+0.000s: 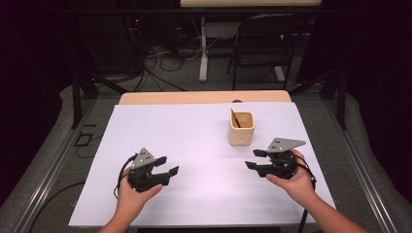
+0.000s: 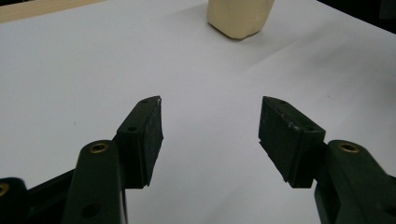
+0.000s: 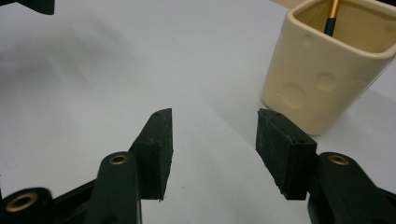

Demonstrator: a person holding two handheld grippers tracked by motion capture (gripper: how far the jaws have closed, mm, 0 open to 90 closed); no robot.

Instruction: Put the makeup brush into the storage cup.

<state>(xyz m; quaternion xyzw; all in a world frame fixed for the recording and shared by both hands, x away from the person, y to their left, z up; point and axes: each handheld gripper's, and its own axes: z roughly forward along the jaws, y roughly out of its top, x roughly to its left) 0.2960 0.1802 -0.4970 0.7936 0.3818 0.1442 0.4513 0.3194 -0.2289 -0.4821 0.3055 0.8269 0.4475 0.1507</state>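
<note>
From the high view, a white sheet (image 1: 194,160) covers a wooden table (image 1: 204,97), and a cream cup (image 1: 241,129) stands on the sheet right of centre, toward the far edge, with a dark pencil (image 1: 235,118) leaning inside it. The left gripper (image 1: 166,165) sits low over the near left part of the sheet in the person's left hand (image 1: 132,191), jaws spread with nothing between them, pointing right. The right gripper (image 1: 254,158) is held in the right hand (image 1: 294,180) near the sheet's right edge, jaws also spread and bare, pointing left toward the other gripper — the cup stands just beyond it, apart from it. In the left gripper view, the two black jaws stand wide apart over bare white sheet, with the left gripper (image 2: 210,105) aimed across it; the cup (image 2: 240,16) shows farther off at the top, well clear of the pads. In the right gripper view, the right gripper (image 3: 214,114) is parted over the sheet as well, holding nothing; the cup (image 3: 322,70) stands near, just past the right-hand jaw without touching it, its side dimpled with round hollows, and the pencil (image 3: 330,16) rises from inside — orange above a dark tip.
</note>
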